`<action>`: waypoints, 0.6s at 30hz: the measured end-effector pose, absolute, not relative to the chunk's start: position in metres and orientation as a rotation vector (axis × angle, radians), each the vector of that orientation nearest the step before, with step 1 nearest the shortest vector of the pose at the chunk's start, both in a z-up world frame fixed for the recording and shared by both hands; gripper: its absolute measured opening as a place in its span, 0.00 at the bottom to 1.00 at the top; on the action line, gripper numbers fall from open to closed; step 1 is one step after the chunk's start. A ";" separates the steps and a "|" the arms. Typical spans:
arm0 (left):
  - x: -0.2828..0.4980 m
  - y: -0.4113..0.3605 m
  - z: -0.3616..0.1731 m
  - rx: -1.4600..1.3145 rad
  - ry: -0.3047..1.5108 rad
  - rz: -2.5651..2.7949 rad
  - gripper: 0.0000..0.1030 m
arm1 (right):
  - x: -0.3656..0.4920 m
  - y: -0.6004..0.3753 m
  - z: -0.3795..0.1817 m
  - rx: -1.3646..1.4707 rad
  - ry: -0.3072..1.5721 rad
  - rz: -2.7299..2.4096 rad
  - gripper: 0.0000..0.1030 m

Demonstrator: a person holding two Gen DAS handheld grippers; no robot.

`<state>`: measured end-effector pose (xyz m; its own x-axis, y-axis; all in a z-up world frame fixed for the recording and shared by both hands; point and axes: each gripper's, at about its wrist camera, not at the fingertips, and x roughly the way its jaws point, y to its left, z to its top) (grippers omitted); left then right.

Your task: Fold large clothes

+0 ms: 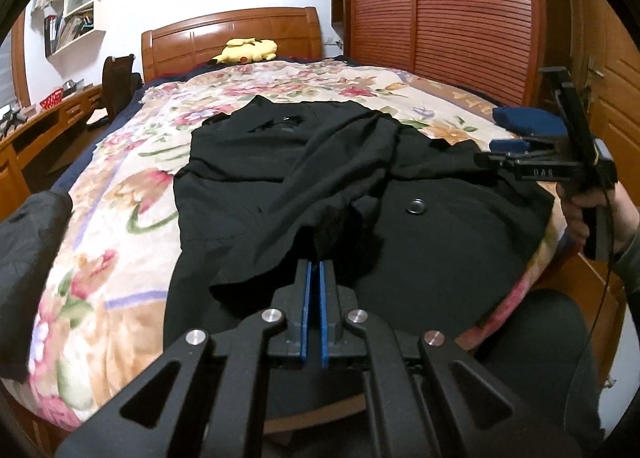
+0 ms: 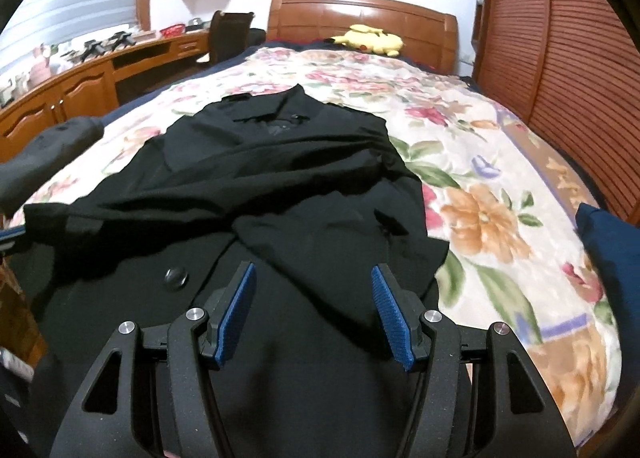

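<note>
We see a black coat point(image 1: 320, 178) spread on the bed point(image 1: 120, 218), collar toward the headboard point(image 1: 240, 34), its hem hanging over the near edge. Both sleeves lie crossed over the coat's chest, and 1 round button point(image 1: 416, 205) shows just below them. The left gripper point(image 1: 315, 270) has its 2 blue pads pressed together at the coat's near end; dark cloth bunches right at the tips, but we cannot tell whether any of it is pinched. The right gripper point(image 2: 314, 278) hangs above the coat's lower half with its pads well apart and nothing between them. In the left view it shows beside the coat's right edge, held by a hand point(image 1: 588, 214). A yellow plush toy point(image 1: 246, 50) lies against the headboard, well beyond the collar. A dark blue cushion point(image 2: 612, 258) sits to the coat's right, and another dark garment point(image 1: 28, 242) is heaped to its left. A slatted wardrobe point(image 1: 440, 18) stands past the cushion.
</note>
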<state>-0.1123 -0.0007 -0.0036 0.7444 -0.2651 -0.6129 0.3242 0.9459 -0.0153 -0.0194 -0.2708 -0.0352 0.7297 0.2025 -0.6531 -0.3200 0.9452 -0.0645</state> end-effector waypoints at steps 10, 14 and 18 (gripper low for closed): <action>-0.130 0.016 0.019 0.063 0.572 -0.277 0.32 | -0.053 -0.279 -0.040 -0.170 0.682 0.324 0.59; -0.113 0.024 0.015 0.060 0.593 -0.253 0.36 | -0.059 -0.278 -0.040 -0.173 0.674 0.328 0.59; -0.079 0.029 -0.001 0.067 0.657 -0.213 0.36 | -0.063 -0.272 -0.038 -0.178 0.657 0.339 0.59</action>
